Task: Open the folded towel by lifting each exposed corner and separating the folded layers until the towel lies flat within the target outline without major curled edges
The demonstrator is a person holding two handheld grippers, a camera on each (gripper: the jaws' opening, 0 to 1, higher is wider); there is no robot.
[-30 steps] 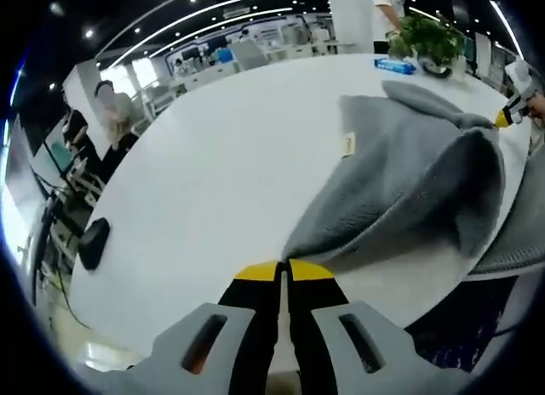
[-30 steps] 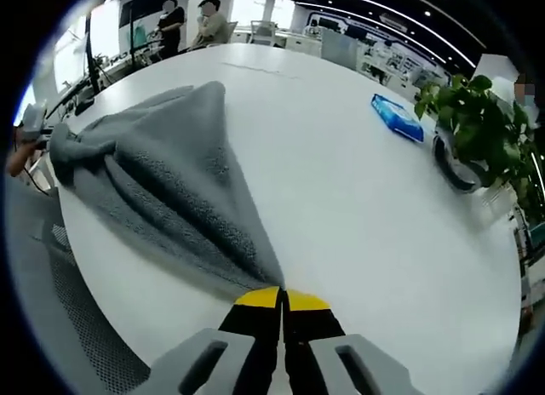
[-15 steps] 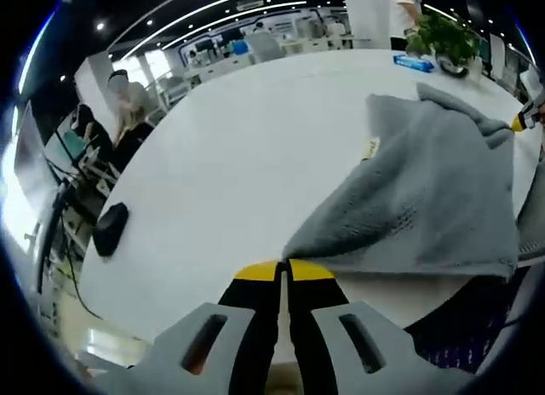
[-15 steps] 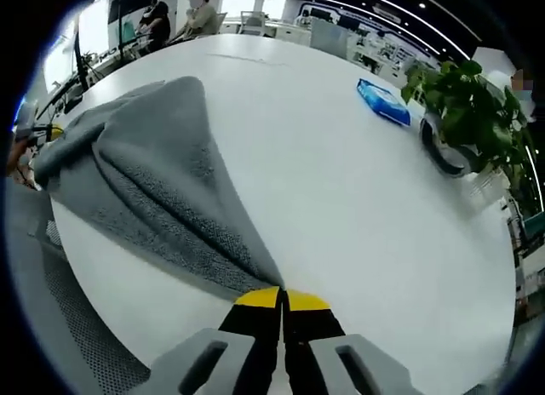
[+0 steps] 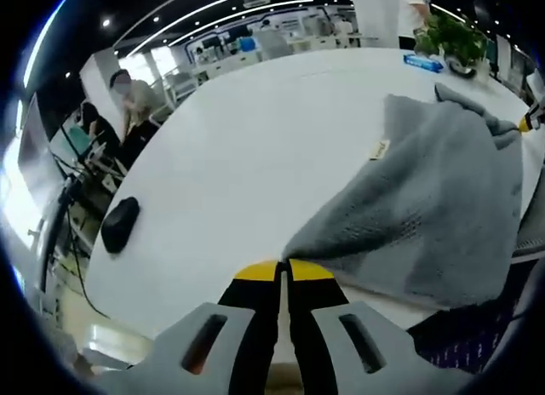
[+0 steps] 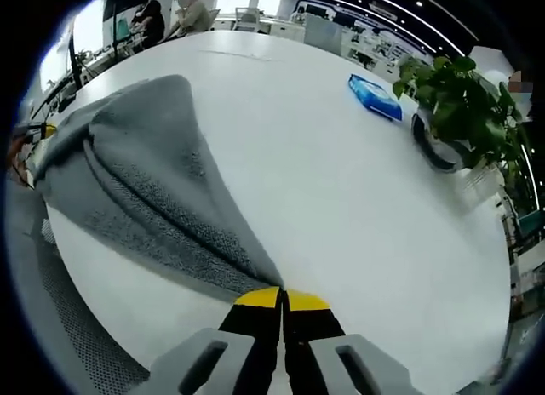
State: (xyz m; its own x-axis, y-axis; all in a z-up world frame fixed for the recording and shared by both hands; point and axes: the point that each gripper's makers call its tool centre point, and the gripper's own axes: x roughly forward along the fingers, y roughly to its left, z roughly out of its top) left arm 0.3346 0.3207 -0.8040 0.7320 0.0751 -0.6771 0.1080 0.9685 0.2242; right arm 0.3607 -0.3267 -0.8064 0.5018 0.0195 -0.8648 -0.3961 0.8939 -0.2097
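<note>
My left gripper (image 5: 283, 270) and right gripper (image 6: 282, 298) each have jaws clenched on a corner of the grey towel (image 5: 426, 208), stretched above the white bench (image 5: 247, 148).

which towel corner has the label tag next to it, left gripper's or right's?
Neither: the small tag sits on the towel edge lying on the table, between the corner in the left gripper and the far one.
</note>
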